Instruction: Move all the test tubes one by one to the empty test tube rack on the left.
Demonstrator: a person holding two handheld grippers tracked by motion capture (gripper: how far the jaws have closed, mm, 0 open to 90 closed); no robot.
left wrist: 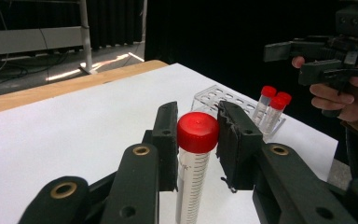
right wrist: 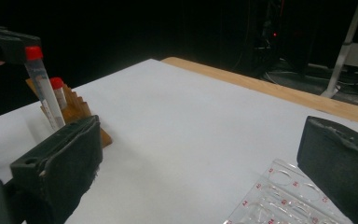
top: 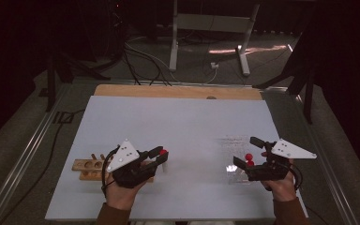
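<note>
Holding red-capped tube (left wrist: 196,140) | left gripper (left wrist: 196,135) clamped | right gripper (right wrist: 205,168) agape

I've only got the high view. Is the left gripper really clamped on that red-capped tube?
Observer: Yes. In the left gripper view the left gripper has its pads pressed on both sides of the tube, at its cap.
Operator: Any tubes in the clear rack?
Observer: Three red-capped tubes stand at one end of the clear rack.
Operator: Anything in the wooden rack?
Observer: One red-capped tube stands in the wooden rack.
</note>
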